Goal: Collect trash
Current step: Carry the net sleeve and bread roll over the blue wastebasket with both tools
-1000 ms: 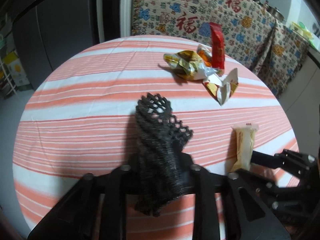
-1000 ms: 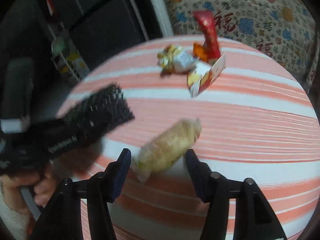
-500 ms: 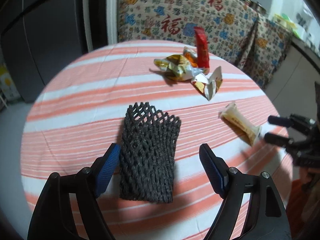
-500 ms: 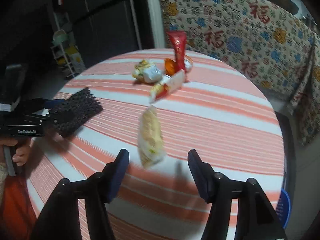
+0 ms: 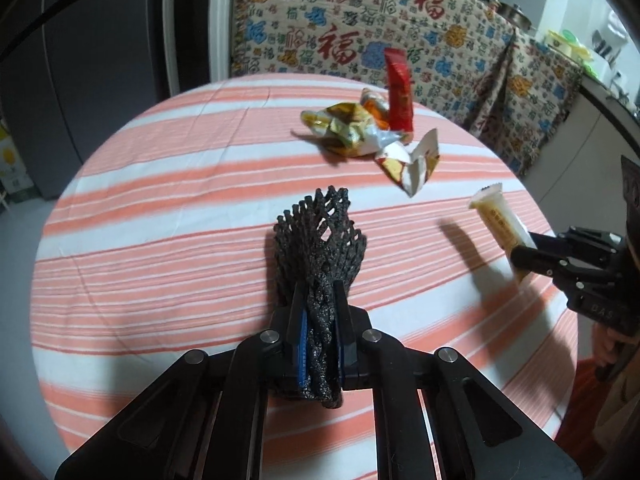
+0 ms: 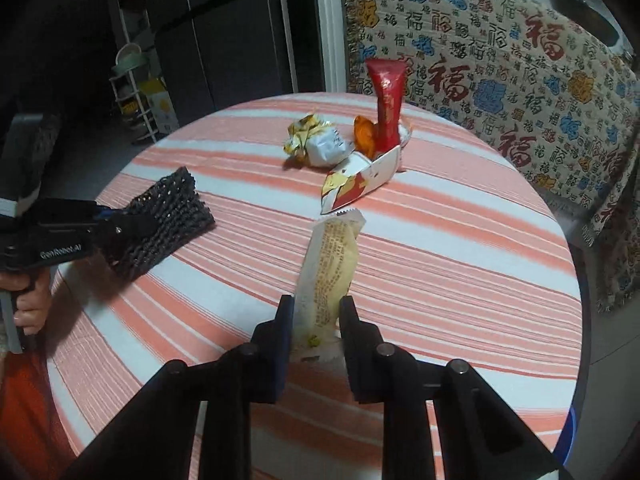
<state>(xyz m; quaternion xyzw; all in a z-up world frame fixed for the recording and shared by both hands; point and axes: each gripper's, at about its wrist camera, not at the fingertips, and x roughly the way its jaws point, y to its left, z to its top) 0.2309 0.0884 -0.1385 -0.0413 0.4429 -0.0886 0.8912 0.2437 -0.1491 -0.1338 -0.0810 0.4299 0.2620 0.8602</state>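
My left gripper point(image 5: 318, 292) is shut on a black foam net point(image 5: 320, 240), squeezed between its pads just above the striped round table point(image 5: 160, 220). In the right wrist view the net point(image 6: 168, 216) sticks out past the left gripper point(image 6: 136, 222). My right gripper point(image 6: 316, 308) has its jaws closing, and the pads press on the near end of a yellow snack wrapper point(image 6: 330, 264), which points away from me. The left wrist view shows that wrapper point(image 5: 496, 216) raised off the cloth. Further back lie crumpled wrappers point(image 5: 352, 132), a red packet point(image 6: 386, 108) and a folded red-white carton point(image 6: 360, 184).
Furniture under a patterned cloth point(image 5: 400, 40) stands right behind the table. A dark fridge point(image 6: 224, 40) and a white rack point(image 6: 136, 92) are at the back left. A person's hand point(image 6: 28, 308) holds the left gripper's handle at the table's left edge.
The left jaws opened around the black net lying on the table, then shut on it. The right jaws closed on the yellow wrapper and raised it off the cloth.
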